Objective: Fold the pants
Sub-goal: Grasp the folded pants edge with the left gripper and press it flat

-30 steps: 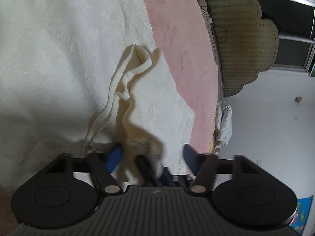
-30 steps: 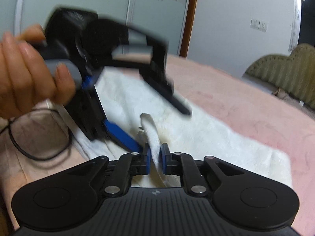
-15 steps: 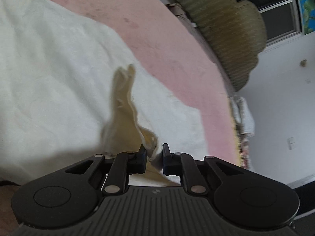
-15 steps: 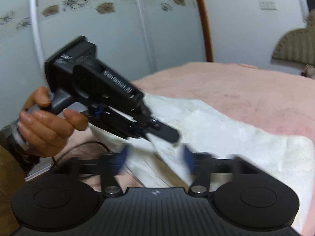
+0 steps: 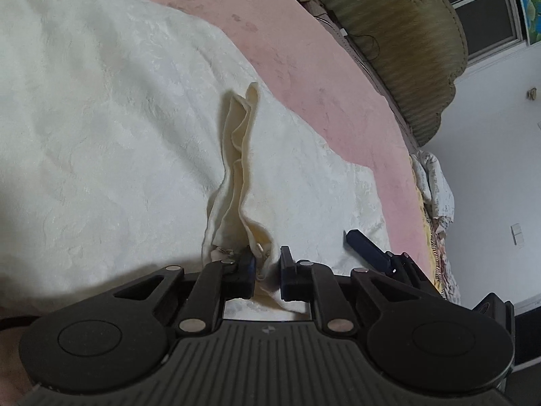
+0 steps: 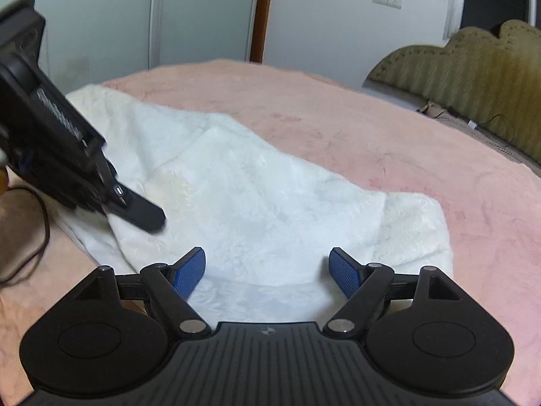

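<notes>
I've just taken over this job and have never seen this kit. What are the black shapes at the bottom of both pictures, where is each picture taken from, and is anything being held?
No robot arm here: a person holds a hand-held claw in each hand, each with a camera looking along its fingers. The black shapes are the claws' own bodies.

The left claw's picture shows it pinching a gathered fold of the white pants, which lie on a pink bedcover; its jaws have just opened slightly, cloth still gripped.

The right claw's picture shows its blue pads wide apart above the pants, holding nothing; it has just let go. The dark thing at its left is the left claw.
</notes>
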`<state>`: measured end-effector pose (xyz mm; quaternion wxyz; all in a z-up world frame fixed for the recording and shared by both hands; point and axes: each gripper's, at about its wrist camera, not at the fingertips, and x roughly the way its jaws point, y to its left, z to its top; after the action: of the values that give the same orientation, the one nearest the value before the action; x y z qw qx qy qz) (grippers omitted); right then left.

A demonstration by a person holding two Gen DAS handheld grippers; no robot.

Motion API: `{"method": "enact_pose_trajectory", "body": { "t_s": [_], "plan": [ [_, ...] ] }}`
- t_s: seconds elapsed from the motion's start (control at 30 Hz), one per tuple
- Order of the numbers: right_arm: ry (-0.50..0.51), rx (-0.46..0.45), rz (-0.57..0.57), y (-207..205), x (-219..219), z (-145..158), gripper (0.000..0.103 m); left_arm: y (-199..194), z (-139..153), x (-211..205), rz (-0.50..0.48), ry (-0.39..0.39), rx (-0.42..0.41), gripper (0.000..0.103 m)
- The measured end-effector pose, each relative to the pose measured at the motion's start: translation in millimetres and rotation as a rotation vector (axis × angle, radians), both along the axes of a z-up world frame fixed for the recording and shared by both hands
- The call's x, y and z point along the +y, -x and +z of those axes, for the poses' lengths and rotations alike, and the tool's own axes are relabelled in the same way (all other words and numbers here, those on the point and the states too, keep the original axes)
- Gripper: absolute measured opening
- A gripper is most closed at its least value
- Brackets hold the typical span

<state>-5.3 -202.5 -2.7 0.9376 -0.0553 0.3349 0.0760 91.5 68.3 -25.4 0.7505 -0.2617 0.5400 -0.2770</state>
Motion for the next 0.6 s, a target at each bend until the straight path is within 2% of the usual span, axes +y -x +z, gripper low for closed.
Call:
{"method": "enact_pose_trajectory", "body": {
  "t_s": [0.1,0.17,0.2,0.27,0.4,0.47,0.5,0.57,0.6],
  "plan": [
    [-0.029,-0.036,-0.015,1,3,3,0.081,2,6,12,0.009,0.035,0.01,0.025],
    [0.038,-0.001,0.002,-4,9,-8,0.087,7,19,24,0.032,0.001,-0.05,0.029],
    [0.032,-0.02,-0.016,-4,9,-9,0.09,12,27,32,0.048,-0.018,-0.088,0.035],
    [0.008,-0.007,-0.048,-4,7,-1,0.09,22,44,52,0.099,-0.062,-0.165,0.044],
    [-0.005,-0.111,0.016,3,29,22,0.09,45,68,107,0.25,-0.181,-0.281,0.05],
    [-0.001,-0.114,0.066,2,43,24,0.09,53,72,133,0.32,-0.237,-0.29,0.054],
    [0.011,-0.1,0.089,-4,50,18,0.09,55,72,145,0.35,-0.269,-0.292,0.055],
    [0.025,-0.01,0.13,-17,59,1,0.094,56,66,167,0.399,-0.373,-0.289,0.055],
    [-0.01,0.021,0.125,-21,59,-6,0.095,58,62,177,0.441,-0.432,-0.276,0.052]
  ]
}}
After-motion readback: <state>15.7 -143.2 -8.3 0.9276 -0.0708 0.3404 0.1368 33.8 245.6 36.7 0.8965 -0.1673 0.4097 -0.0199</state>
